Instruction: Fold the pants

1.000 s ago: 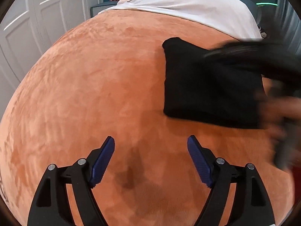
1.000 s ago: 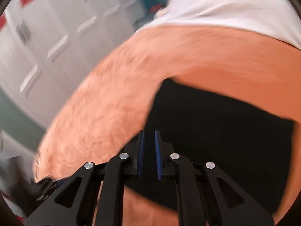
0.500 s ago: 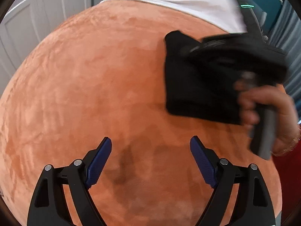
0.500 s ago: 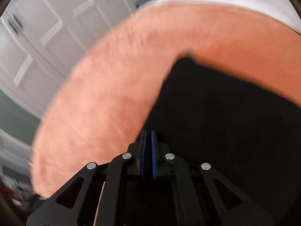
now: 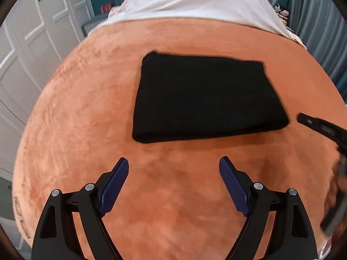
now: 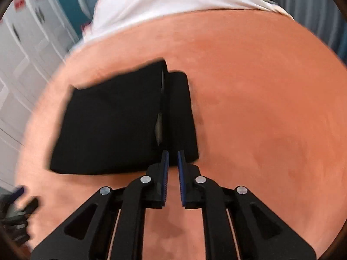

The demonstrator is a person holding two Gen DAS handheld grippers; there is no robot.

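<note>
The black pants lie folded into a compact rectangle on the orange blanket. In the right wrist view the pants show stacked layers with a narrower layer along their right edge. My left gripper is open and empty, hovering over the blanket just short of the pants' near edge. My right gripper has its jaws nearly closed with a narrow gap and nothing between them, hovering at the pants' near right corner. The right gripper's body shows at the right edge of the left wrist view.
A white sheet covers the far part of the bed. White wardrobe doors stand to the left. Grey curtains hang at the right. Bare orange blanket extends right of the pants.
My right gripper pulled back off the pants toward their near right corner, its jaws parting slightly. My left gripper drew back and swung right, so the whole folded pants now show.
</note>
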